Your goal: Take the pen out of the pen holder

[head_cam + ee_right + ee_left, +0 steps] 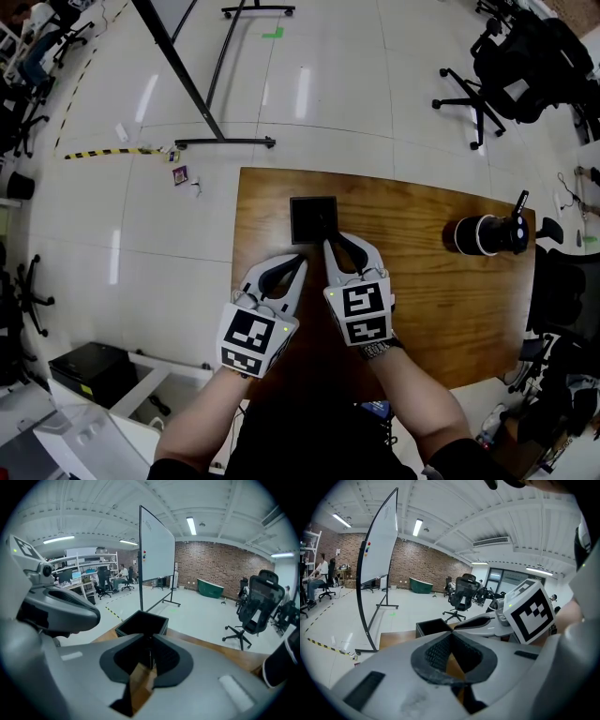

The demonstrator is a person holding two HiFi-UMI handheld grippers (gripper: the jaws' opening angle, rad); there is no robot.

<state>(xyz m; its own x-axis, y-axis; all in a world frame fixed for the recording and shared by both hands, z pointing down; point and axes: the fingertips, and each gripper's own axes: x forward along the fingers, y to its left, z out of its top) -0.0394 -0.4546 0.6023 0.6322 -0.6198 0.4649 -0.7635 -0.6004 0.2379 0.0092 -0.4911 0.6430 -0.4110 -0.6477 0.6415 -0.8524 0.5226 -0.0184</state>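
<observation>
A black square pen holder (313,217) stands on the wooden table (422,309) near its far edge. It also shows in the right gripper view (142,623) and the left gripper view (432,627). A thin dark pen (150,658) stands between the pads of my right gripper (151,638), whose tips meet over it at the holder's near rim. From above, the right gripper (329,244) points into the holder's near side, where the pen (327,228) is a faint line. My left gripper (302,260) lies just left of it, shut and empty (451,633).
A black cylinder with a white band (483,234) lies on the table's right side. A whiteboard stand (202,103) is on the floor beyond the table, with office chairs (511,66) at the far right. The table's left edge (234,272) is close to my left gripper.
</observation>
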